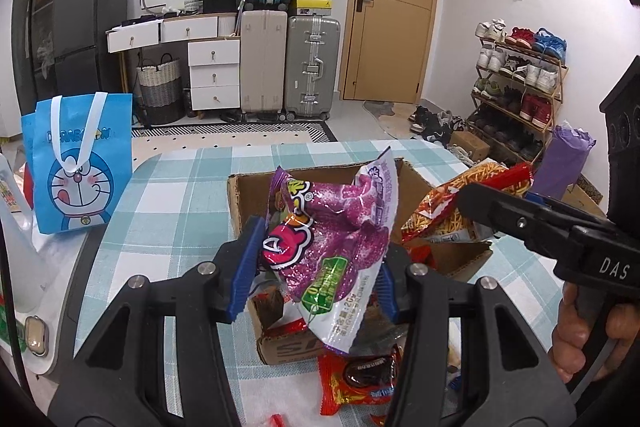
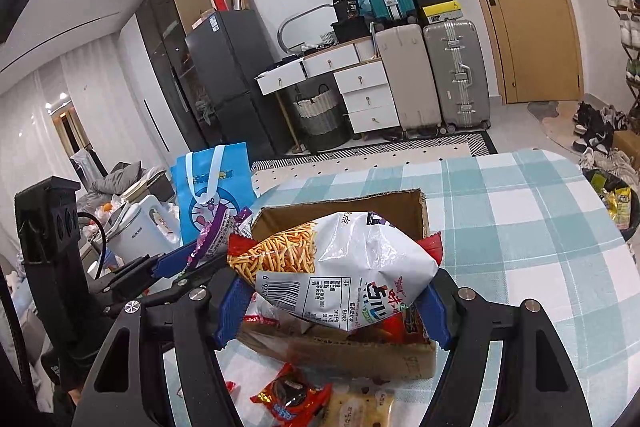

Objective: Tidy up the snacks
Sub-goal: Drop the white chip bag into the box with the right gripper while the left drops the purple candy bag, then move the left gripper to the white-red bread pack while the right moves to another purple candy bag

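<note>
An open cardboard box (image 2: 416, 355) sits on a table under a teal-checked cloth (image 2: 540, 227), with red wrappers and other packets visible inside through its near side. Above the box, the left gripper (image 1: 316, 267) pinches a purple snack bag (image 1: 340, 227) between its blue pads (image 1: 244, 267), the bag standing upright over the box's opening. Just to that bag's right, the right gripper (image 2: 336, 303) clamps a white bag of fried sticks (image 2: 340, 267), held level across the box's top with the barcode facing the camera. In front of the box, loose on the cloth, lie a red chocolate-snack packet (image 2: 292, 395) and a pale yellow packet (image 2: 360, 407). Left of the box, at the table's edge, stands a blue cartoon tote (image 1: 80, 163). A hand (image 1: 576, 331) grips the right gripper's handle.
</note>
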